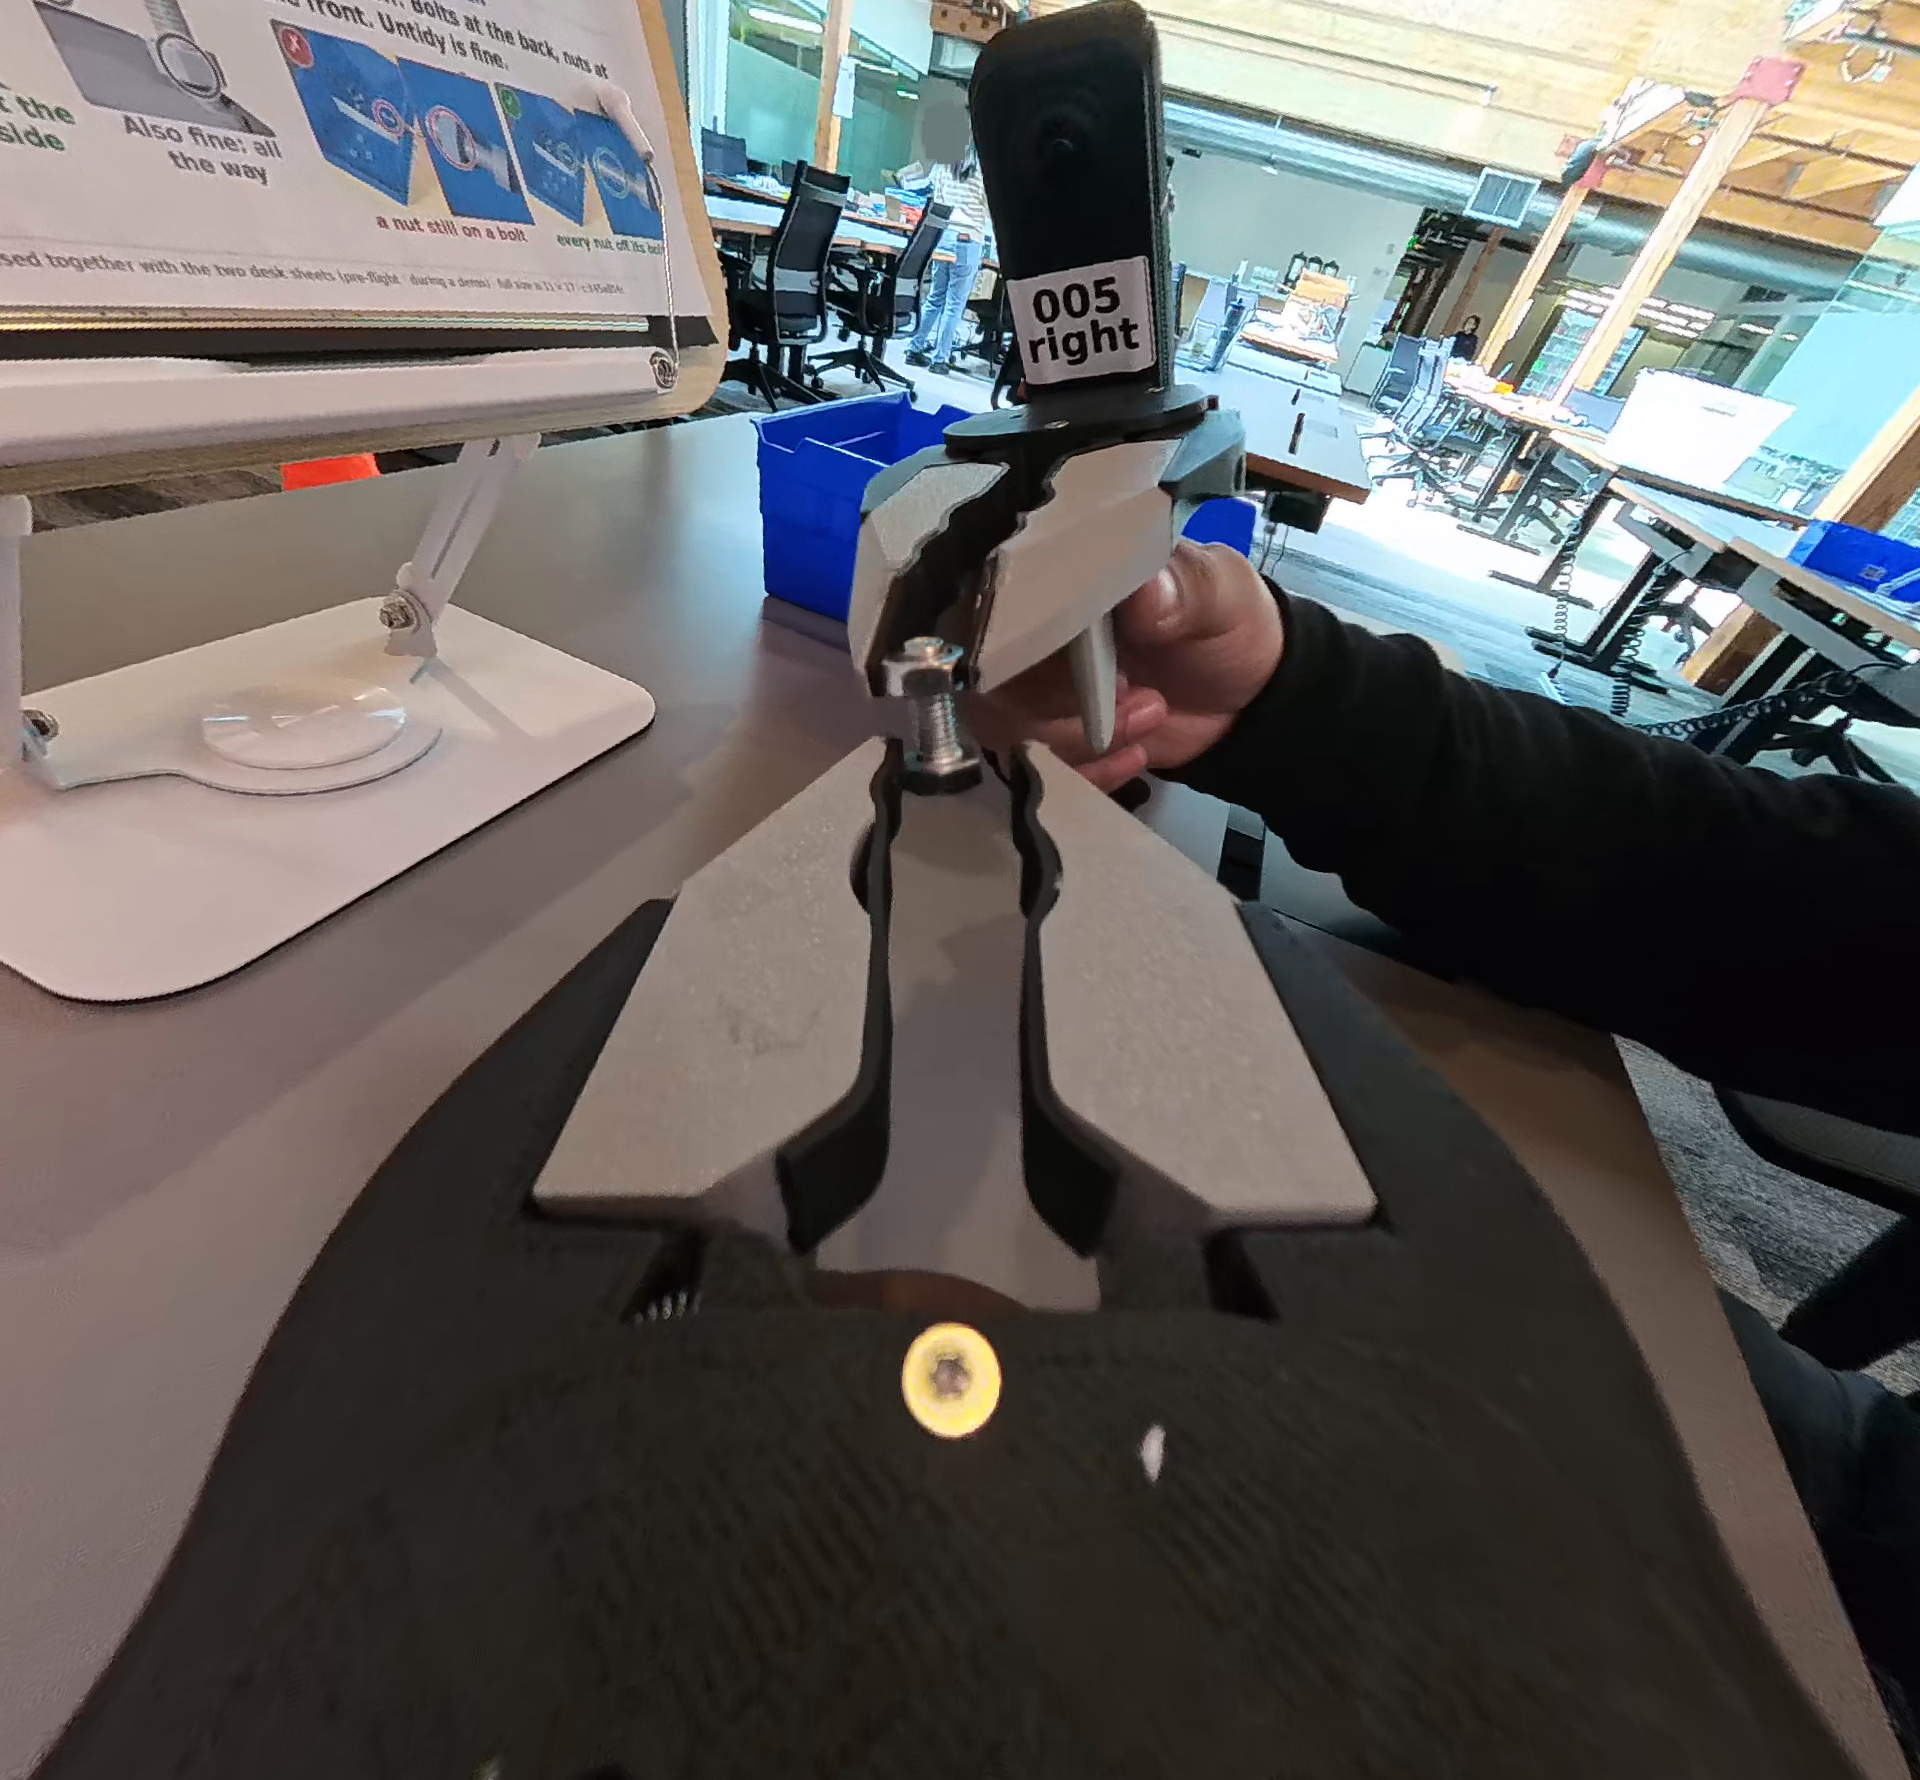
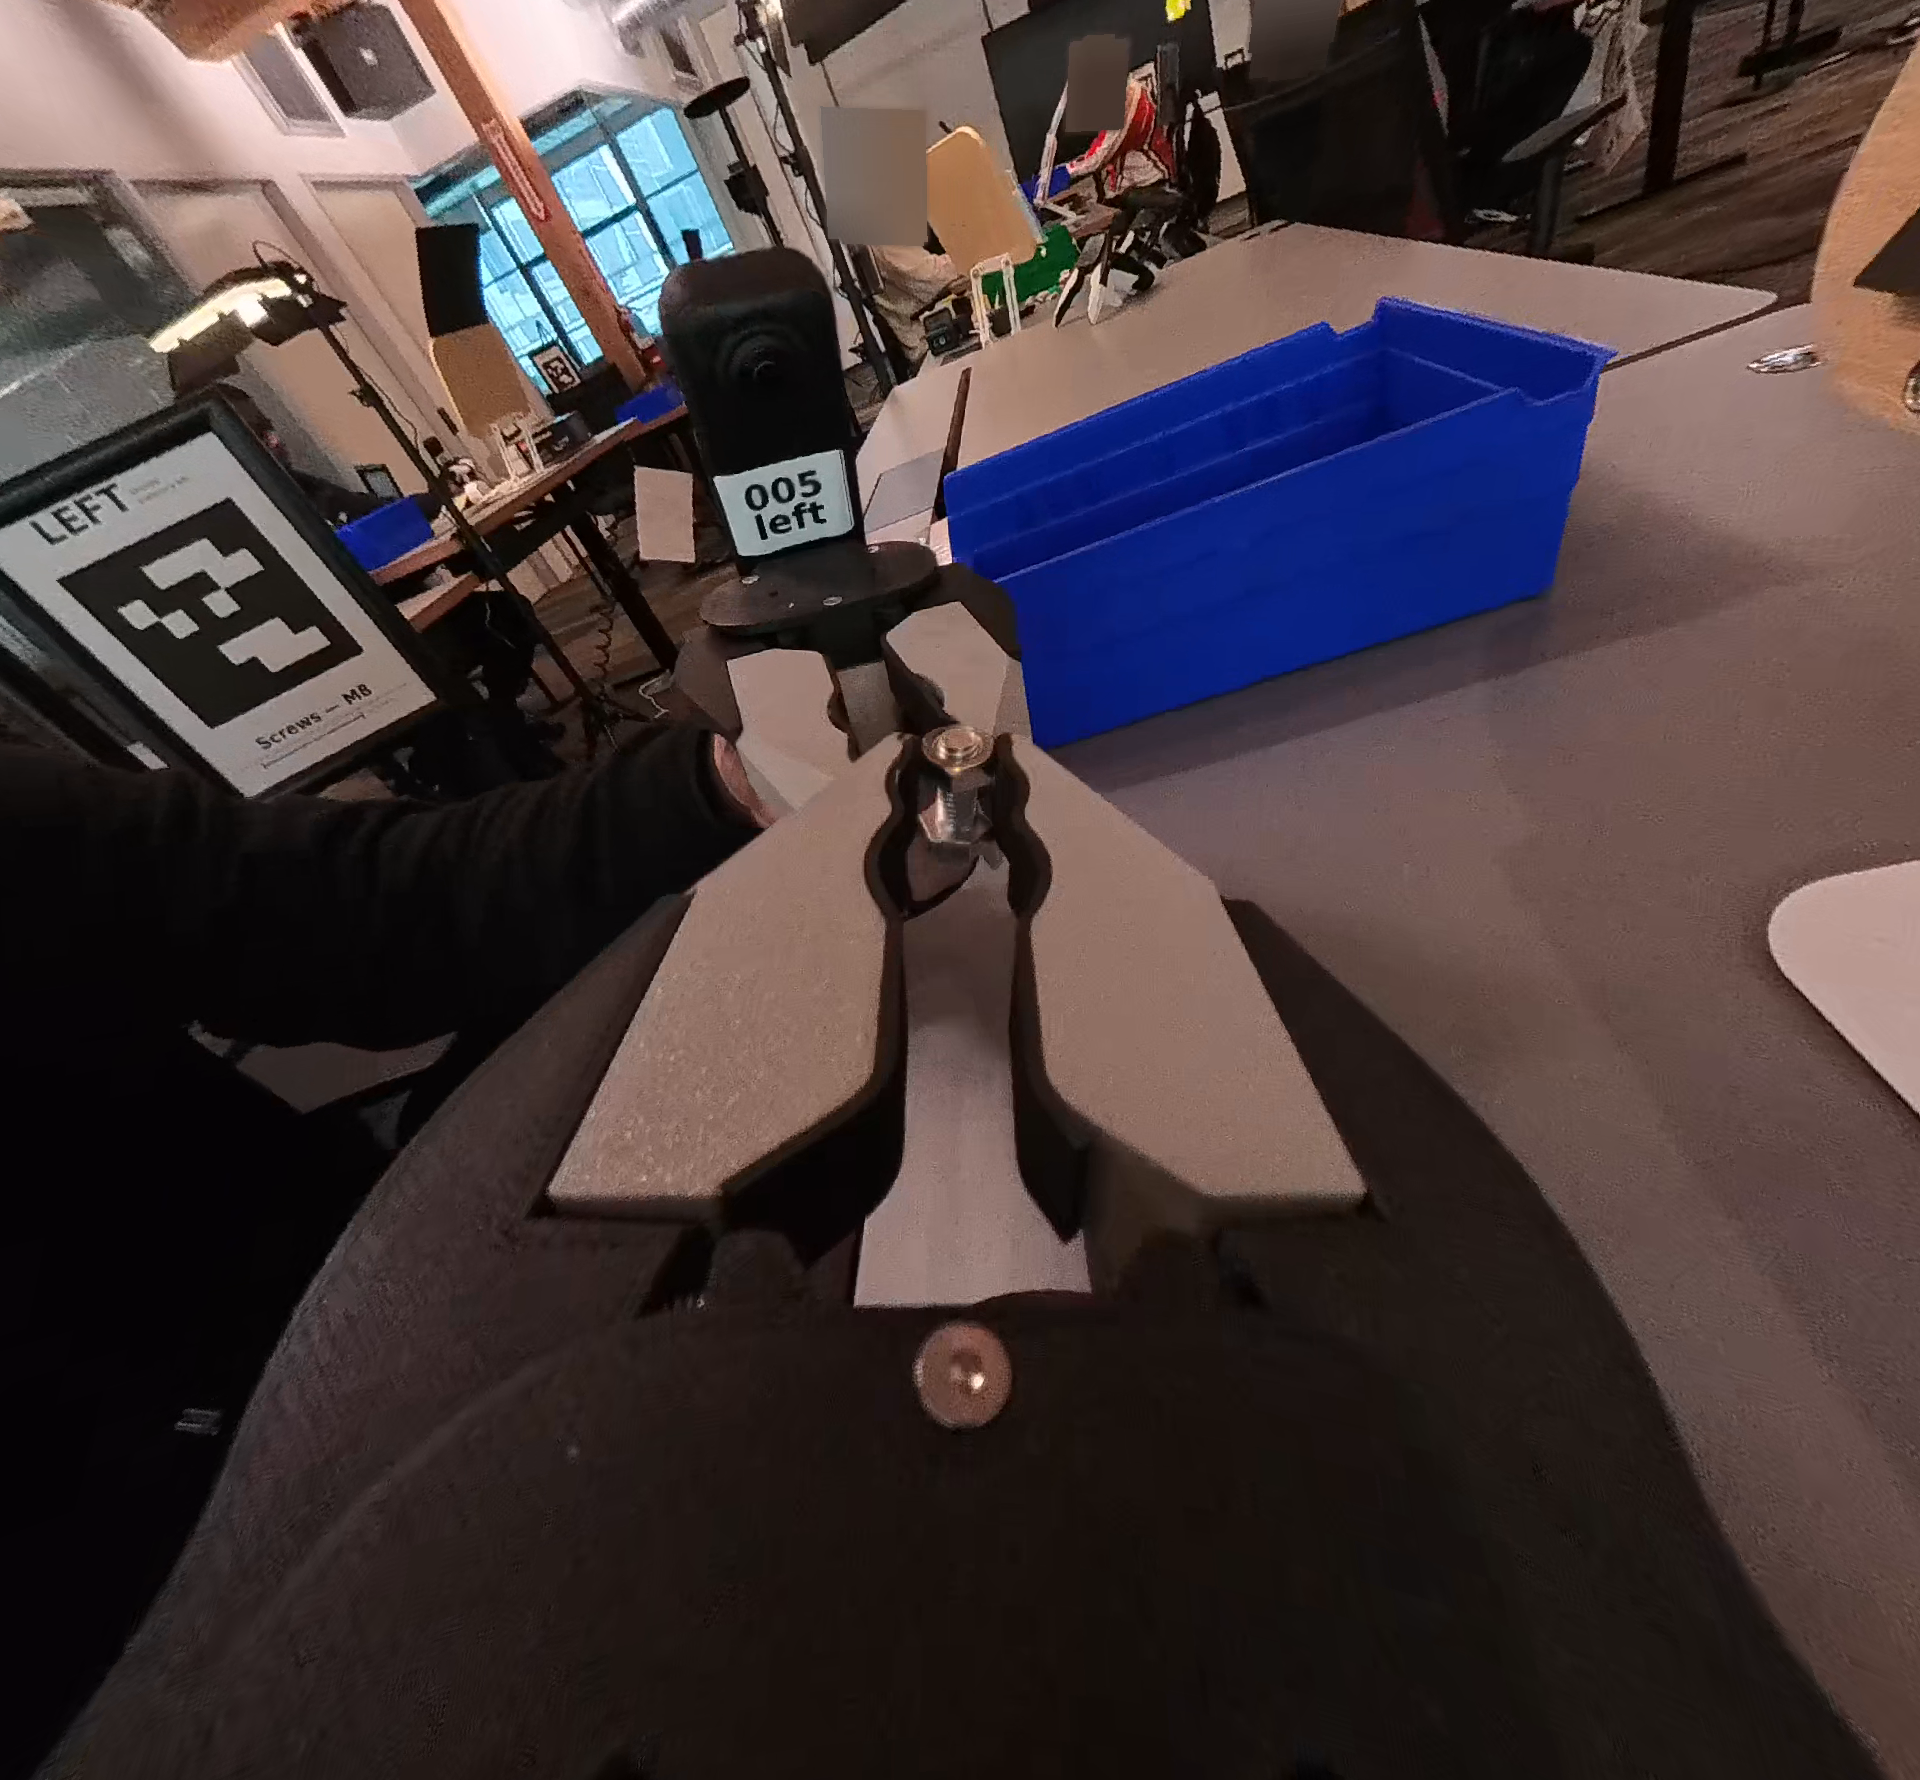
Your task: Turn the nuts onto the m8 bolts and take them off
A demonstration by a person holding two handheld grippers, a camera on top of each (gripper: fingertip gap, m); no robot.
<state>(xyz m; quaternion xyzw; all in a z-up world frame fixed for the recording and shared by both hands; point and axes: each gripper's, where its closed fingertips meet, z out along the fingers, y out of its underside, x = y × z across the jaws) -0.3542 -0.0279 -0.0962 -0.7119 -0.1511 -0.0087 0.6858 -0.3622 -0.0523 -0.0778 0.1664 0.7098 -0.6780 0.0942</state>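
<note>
Both grippers pinch one assembly: left gripper (image 1: pixel 940 774) clamps bolt (image 1: pixel 932 722) head, right gripper (image 2: pixel 951 774) clamps nut (image 2: pixel 958 750). Only left view shows instruction sheet (image 1: pixel 312 68); right shows blue bin (image 2: pixel 1278 525).

The left tongs (image 1: pixel 940 774) have a broad, textured black plastic body with a brass-coloured screw at its centre, and two flat grey fingers (image 1: pixel 758 982) edged with wavy black pads. The right tongs (image 2: pixel 961 800) match, with a silver screw. Each carries an upright black camera with a white label. Both arms wear black sleeves (image 1: pixel 1558 857).
</note>
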